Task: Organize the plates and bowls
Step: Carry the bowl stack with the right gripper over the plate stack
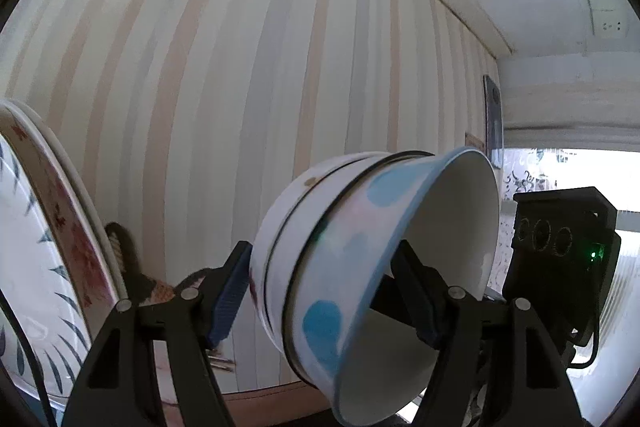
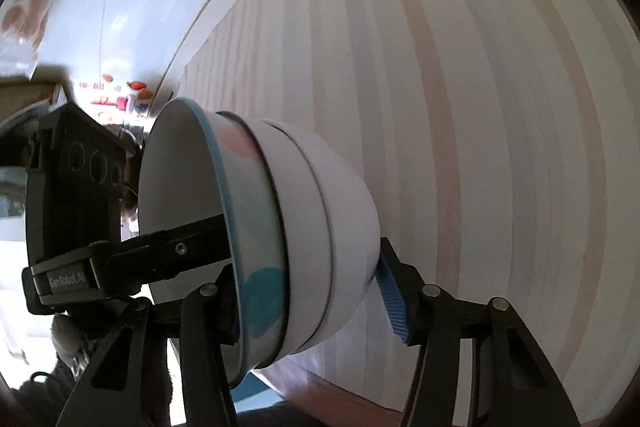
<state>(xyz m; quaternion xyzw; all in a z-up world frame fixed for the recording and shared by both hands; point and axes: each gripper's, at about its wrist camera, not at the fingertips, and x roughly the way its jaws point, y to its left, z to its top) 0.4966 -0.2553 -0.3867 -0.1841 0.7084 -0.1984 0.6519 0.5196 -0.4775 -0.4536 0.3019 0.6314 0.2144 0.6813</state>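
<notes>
Nested stack of bowls (image 1: 340, 267), blue-spotted one innermost, tipped sideways; patterned plates (image 1: 44, 247) upright.

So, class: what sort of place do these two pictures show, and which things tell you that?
Probably a home kitchen or dining corner: nested bowls, patterned plates standing on edge, striped wallpaper.

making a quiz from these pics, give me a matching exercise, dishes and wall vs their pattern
Things:
1 inner bowl
2 outer bowl
3 front plate
4 wall

Patterns:
a pale stripes
b dark leaves
c blue spots
d white, dark rim

Pairs: 1-c, 2-d, 3-b, 4-a
</notes>
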